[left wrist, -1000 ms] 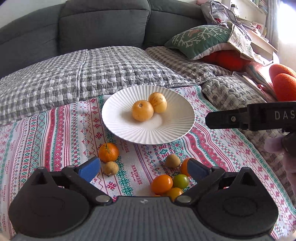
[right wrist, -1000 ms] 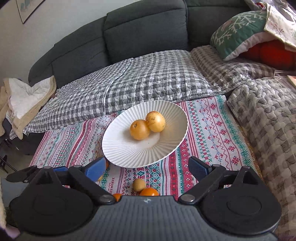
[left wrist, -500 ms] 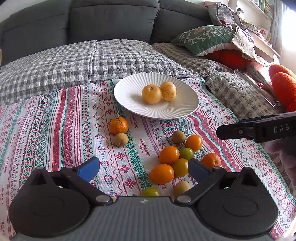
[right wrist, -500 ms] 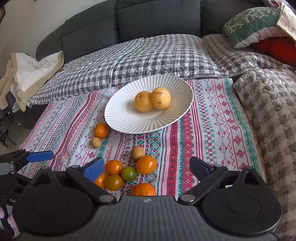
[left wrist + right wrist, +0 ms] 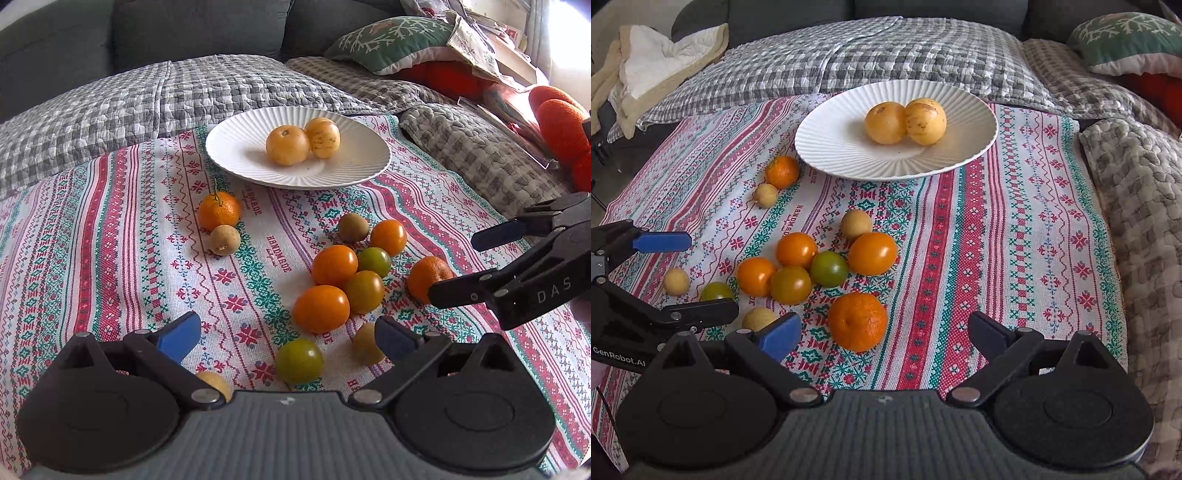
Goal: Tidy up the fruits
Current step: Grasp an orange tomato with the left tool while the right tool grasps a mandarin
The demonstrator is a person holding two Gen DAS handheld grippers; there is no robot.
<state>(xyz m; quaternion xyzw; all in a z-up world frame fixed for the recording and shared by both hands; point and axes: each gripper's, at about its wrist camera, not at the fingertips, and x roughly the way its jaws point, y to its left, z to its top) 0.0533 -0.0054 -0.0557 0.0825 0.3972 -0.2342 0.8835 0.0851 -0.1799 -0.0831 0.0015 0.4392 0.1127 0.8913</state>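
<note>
A white ribbed plate point(image 5: 236, 155) point(image 5: 834, 155) holds two yellow fruits point(image 5: 287, 144) point(image 5: 885, 122). Several orange and green tomatoes point(image 5: 334, 266) point(image 5: 796, 250), tangerines point(image 5: 219, 210) point(image 5: 857, 321) and small tan fruits point(image 5: 225, 240) lie loose on the patterned cloth in front of the plate. My left gripper point(image 5: 288, 334) is open and empty, hovering over a green tomato point(image 5: 299, 361). My right gripper point(image 5: 882, 334) is open and empty, just behind the near tangerine. Each gripper also shows at the side of the other's view point(image 5: 476, 262) point(image 5: 687, 275).
The patterned cloth point(image 5: 1015, 229) lies over a checked quilt point(image 5: 147, 96) on a grey sofa. Pillows point(image 5: 391, 40) and orange items point(image 5: 561, 122) sit at the right. A cream blanket point(image 5: 646, 70) lies at the left. The cloth's left edge drops off.
Both grippers have drawn back and lowered toward the near fruits; the loose pile has come fully into view. Both stay open and empty. No fruit has moved.
</note>
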